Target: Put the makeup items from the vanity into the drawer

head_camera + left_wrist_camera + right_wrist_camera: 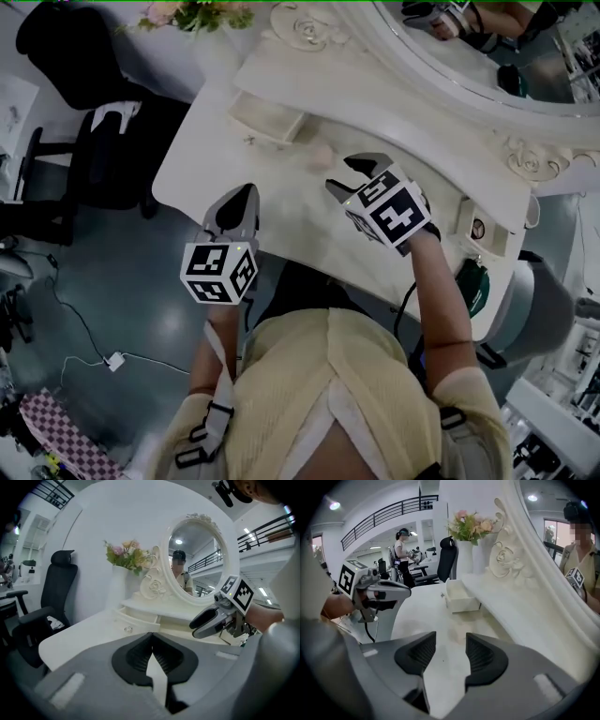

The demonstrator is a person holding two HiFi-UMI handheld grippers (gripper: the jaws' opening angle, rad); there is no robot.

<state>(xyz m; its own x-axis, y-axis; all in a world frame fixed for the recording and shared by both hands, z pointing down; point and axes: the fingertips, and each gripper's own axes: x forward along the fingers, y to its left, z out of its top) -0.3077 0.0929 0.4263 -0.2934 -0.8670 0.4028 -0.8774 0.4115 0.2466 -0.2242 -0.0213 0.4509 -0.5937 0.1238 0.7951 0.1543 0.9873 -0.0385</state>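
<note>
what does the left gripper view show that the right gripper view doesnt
Only the left gripper view: the left gripper shut, seen along its jaws, and the right gripper from the side. Only the right gripper view: the reverse, right jaws open and empty, plus a person standing far back. Both: the open drawer, flowers, mirror and chair.

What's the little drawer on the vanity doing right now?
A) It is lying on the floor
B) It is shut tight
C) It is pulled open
C: the drawer juts out over the vanity top, and its inside shows from above.
</note>
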